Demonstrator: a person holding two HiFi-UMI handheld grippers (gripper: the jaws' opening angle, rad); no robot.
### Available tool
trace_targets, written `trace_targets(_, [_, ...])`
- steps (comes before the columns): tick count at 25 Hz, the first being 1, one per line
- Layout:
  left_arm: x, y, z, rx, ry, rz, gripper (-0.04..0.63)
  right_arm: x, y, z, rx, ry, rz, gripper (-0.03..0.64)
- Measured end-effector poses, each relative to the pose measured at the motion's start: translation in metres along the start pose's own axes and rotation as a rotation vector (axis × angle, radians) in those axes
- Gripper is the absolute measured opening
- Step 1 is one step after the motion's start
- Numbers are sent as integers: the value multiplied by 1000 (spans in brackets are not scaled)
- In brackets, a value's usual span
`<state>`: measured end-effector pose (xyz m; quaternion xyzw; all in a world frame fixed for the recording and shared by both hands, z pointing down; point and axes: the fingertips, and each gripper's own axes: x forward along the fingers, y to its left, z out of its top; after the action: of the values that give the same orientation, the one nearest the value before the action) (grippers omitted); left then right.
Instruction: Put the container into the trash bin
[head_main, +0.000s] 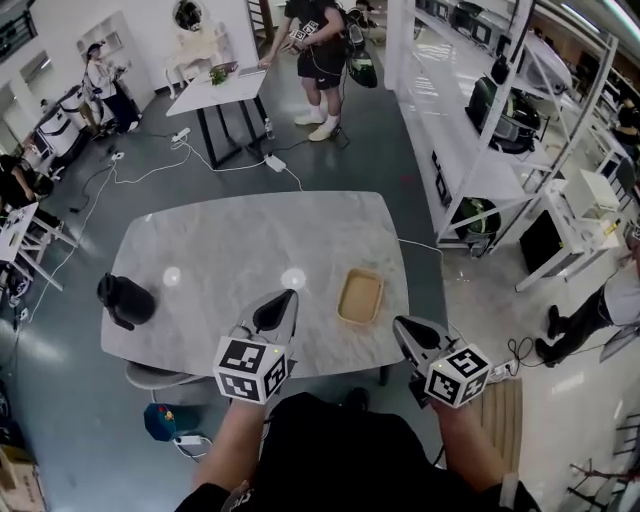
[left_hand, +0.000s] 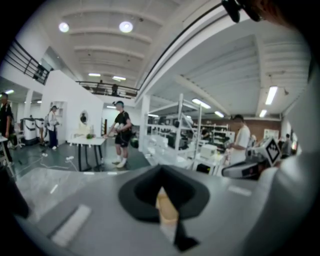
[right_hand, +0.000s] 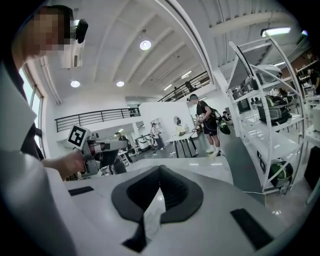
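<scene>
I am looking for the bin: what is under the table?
Only a chair seat shows past the table edge, and one leg. The top covers the rest; no bin is visible.

Bright, even light fills the hall, coming down from round ceiling lamps (left_hand: 126, 26) and a long strip light (left_hand: 270, 95). Two white glare spots sit on the marble surface (head_main: 250, 250), and the floor (head_main: 90, 420) beside it shines with a pale sheen. Shadows are soft, with only a faint one under the surface. The head view is sharp, though the shelving (head_main: 470, 120) bows outward at the edge. Both gripper views are heavy fisheye with black corners. The left hand-held gripper (left_hand: 161, 172) looks hazy and out of focus up close, while the right hand-held gripper (right_hand: 160, 170) reads crisper.
</scene>
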<state>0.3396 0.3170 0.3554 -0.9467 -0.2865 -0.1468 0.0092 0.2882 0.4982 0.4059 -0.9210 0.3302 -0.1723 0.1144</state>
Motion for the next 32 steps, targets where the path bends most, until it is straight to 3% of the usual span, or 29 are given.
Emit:
trace_targets(8, [33,31,-5,-37,28,-27,9,41,-13,-9,-1,73,-30,-6])
trace_targets(24, [73,62,-78,-115,204,-100,9,122,-18,-62,-14,287,3,-6])
trace_targets(32, [75,61,-103,-158,234,-117,9,132,-16,-110,-122,482,28,-2])
